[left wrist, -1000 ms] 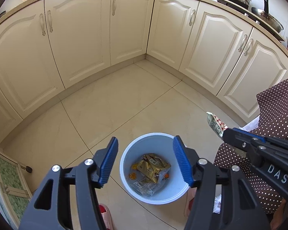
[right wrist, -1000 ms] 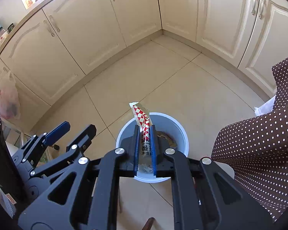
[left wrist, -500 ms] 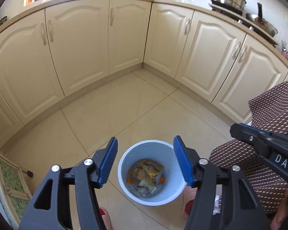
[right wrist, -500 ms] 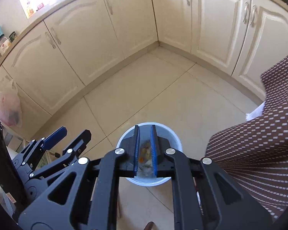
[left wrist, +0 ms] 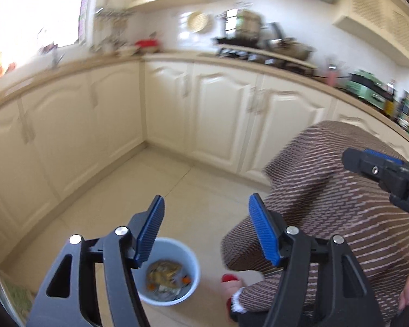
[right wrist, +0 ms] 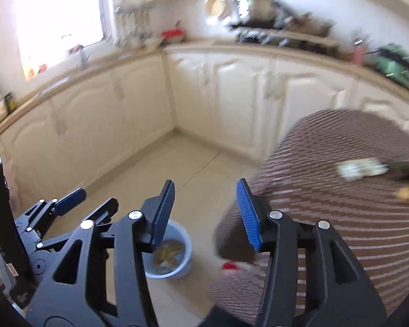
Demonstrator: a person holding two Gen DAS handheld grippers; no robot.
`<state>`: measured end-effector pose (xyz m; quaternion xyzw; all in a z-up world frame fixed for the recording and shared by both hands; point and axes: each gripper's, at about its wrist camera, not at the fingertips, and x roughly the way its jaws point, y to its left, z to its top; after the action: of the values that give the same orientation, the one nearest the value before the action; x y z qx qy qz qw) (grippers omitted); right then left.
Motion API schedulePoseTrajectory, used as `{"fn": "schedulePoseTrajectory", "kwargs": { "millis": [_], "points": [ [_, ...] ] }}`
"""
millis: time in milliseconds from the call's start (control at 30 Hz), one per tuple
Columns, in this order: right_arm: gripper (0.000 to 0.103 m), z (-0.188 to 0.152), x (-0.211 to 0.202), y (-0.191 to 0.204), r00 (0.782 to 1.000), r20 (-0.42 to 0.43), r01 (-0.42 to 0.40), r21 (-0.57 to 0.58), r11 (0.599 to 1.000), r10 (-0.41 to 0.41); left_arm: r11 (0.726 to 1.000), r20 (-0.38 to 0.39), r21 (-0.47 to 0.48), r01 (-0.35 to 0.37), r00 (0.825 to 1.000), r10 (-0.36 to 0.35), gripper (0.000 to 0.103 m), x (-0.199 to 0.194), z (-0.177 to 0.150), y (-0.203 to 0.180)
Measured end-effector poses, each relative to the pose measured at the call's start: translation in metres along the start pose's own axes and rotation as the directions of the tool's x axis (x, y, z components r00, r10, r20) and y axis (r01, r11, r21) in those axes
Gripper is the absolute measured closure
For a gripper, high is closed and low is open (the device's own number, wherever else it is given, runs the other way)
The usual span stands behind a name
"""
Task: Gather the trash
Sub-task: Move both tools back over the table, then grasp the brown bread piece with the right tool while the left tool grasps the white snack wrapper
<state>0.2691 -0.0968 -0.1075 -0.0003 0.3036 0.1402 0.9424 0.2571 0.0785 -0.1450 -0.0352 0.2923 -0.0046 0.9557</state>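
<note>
Both grippers are empty and their jaws are opening: the left gripper point(left wrist: 206, 231) stands wide with nothing between its blue pads, and the right gripper point(right wrist: 205, 212) shows a narrower gap, also with nothing in it. The bin point(left wrist: 168, 272) sits on the tiled floor point(left wrist: 150, 190) just beside the brown spotted tablecloth point(left wrist: 327, 204), and it already holds crumpled wrappers and some orange bits. More trash appears to lie on the tablecloth in the right wrist view: a pale wrapper point(right wrist: 361, 169) and a small yellowish scrap point(right wrist: 405, 194) near it, both blurred, so what they are exactly cannot be told. The step in hand looks like reaching for the next piece. To do it well, the right gripper, which is nearer the wrapper, should finish opening before it arrives, come down flat across the wrapper's narrow side, and close on the wrapper alone without pinching the cloth. The left gripper should stay clear of the right one's path back to the bin.
</note>
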Motion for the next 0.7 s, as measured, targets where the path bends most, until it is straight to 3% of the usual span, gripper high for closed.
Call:
{"fn": "schedulePoseTrajectory", "kwargs": {
  "millis": [167, 333, 500, 700],
  "points": [
    [0.055, 0.001, -0.058, -0.081, 0.991, 0.049, 0.124, 0.059, 0.991, -0.127, 0.981, 0.006, 0.145, 0.128, 0.992, -0.13, 0.033, -0.01, 0.025, -0.088],
    [0.052, -0.011, -0.077, -0.167, 0.966, -0.011, 0.256, 0.142, 0.956, -0.257, 0.947, -0.064, 0.257, 0.194, 0.981, -0.184, 0.033, 0.005, 0.035, -0.161],
    [0.052, -0.023, -0.063, -0.223, 0.957, -0.12, 0.283, 0.167, 0.945, -0.265, 0.917, -0.124, 0.309, 0.25, 0.967, -0.222, 0.033, 0.025, 0.041, -0.212],
    [0.051, -0.018, -0.022, -0.241, 0.949, -0.219, 0.259, 0.136, 0.956, -0.226, 0.906, -0.199, 0.317, 0.282, 0.953, -0.227, 0.033, 0.059, 0.052, -0.239]
  ]
}}
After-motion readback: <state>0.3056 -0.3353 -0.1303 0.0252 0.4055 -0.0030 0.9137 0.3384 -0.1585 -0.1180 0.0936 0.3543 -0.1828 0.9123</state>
